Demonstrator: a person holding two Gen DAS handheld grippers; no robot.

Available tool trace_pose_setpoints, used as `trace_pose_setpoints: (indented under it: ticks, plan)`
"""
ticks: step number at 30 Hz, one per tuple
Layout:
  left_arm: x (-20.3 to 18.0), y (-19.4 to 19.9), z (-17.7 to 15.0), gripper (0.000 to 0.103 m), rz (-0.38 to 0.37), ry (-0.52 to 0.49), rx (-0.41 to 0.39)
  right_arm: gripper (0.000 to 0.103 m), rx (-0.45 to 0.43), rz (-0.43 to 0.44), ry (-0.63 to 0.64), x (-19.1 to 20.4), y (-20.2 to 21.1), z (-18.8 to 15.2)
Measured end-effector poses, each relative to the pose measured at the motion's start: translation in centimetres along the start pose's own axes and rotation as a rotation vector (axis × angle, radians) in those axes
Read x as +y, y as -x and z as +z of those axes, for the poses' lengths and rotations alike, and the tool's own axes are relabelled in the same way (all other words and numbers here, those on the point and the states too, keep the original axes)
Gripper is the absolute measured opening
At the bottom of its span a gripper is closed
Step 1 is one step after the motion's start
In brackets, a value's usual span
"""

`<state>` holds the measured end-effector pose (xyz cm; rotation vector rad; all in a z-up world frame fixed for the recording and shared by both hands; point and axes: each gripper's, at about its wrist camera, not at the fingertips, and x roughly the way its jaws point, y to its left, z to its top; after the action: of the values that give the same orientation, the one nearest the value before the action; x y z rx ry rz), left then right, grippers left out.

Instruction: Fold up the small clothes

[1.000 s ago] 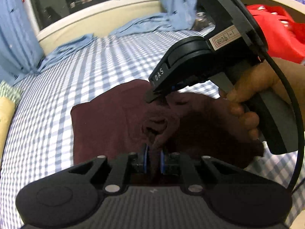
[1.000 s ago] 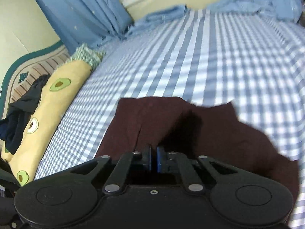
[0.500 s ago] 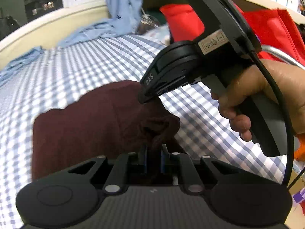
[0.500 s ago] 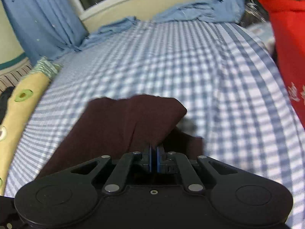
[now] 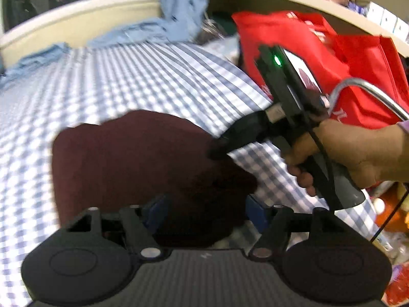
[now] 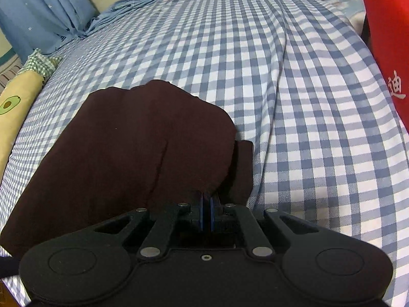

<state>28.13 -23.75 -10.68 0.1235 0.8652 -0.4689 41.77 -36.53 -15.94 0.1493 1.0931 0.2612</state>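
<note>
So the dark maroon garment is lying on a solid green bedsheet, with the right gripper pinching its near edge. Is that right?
Not quite: the bedsheet is blue-and-white checked, not solid green, as the right wrist view shows clearly. The rest holds: the dark maroon garment lies on it, and the right gripper is shut on the garment's near edge.

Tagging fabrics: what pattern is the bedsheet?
Blue-and-white check bedsheet, clearest in the right wrist view.

The garment [image 6: 133,158] lies on the near part of the bedsheet [image 6: 306,102]. A pillow [image 6: 18,97] sits to its left (at the bed's edge), a bag [image 6: 383,38] far right, and bunched cloth [image 6: 138,2] along the far edge.
</note>
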Motion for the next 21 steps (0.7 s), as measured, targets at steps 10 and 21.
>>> trace_pose_setpoints:
  ticks: [10, 21]
  plan:
    - [5.8, 3.5, -3.4, 0.095, 0.257, 0.030, 0.043, 0.032, 0.025, 0.079, -0.233, -1.4, 0.6, -1.0]
    - [4.7, -1.4, -4.7, 0.075, 0.341, -0.132, 0.166, 0.012, 0.001, 0.003, -0.210, 0.2, 1.8, -1.5]
